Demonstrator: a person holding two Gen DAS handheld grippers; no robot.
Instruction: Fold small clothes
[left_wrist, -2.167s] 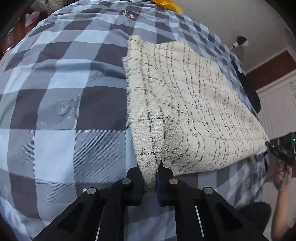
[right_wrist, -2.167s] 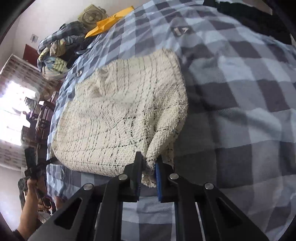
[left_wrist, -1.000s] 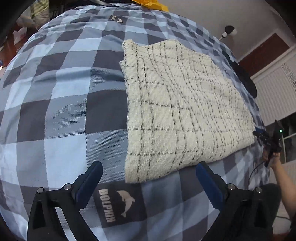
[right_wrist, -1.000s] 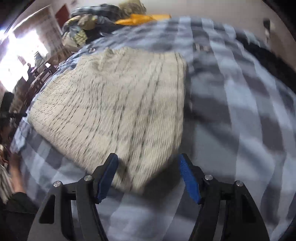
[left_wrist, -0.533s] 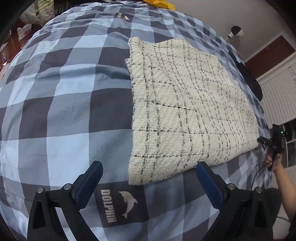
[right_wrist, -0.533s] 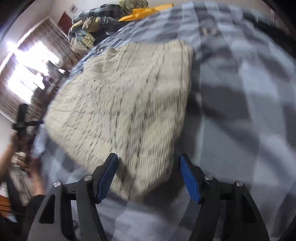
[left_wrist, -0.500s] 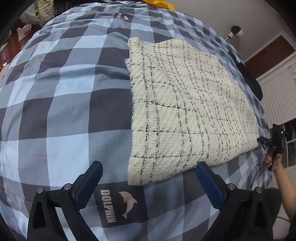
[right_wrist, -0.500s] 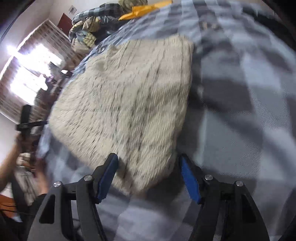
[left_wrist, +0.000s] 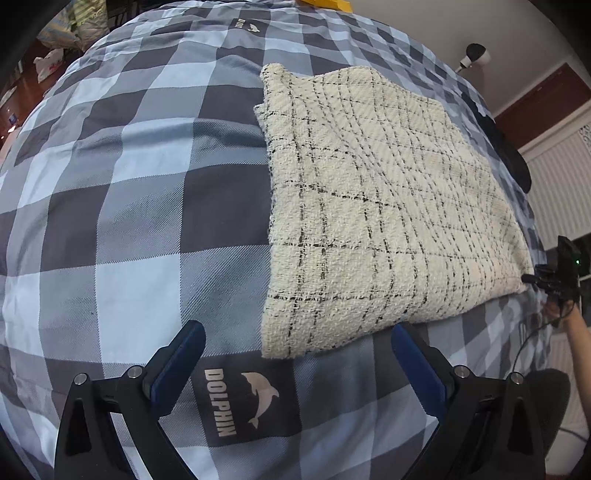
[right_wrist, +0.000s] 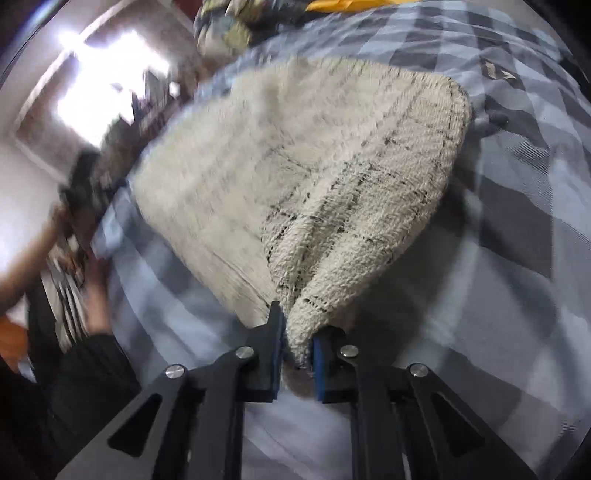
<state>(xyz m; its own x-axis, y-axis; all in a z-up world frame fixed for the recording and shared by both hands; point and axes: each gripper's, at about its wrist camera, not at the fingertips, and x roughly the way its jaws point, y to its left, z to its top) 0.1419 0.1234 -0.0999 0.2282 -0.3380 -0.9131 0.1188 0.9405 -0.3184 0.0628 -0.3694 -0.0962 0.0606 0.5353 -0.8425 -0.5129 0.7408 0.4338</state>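
From my left wrist camera I count one cream checked garment (left_wrist: 376, 206), folded flat on the blue-and-grey checked bedspread (left_wrist: 122, 206). My left gripper (left_wrist: 293, 341) hangs with its jaws spread wide and nothing between them; the garment's near corner lies just ahead of them, closer to the right-hand jaw. One printed "DOLPHIN" label (left_wrist: 240, 400) on the bedspread sits below that corner, between my two jaws. One dark cloth (left_wrist: 511, 155) lies beyond the garment's far edge, and one white camera (left_wrist: 476, 55) is fixed to the wall past it.

From my right wrist camera, which is blurred by motion, I see the same single garment (right_wrist: 314, 173). My right gripper (right_wrist: 297, 341) has its jaws pinched narrow on the garment's near corner, and the fabric bunches into two ridges running away from them. A heap of clothes (right_wrist: 236, 26) and one yellow item (right_wrist: 354, 5) lie beyond the garment's far edge.
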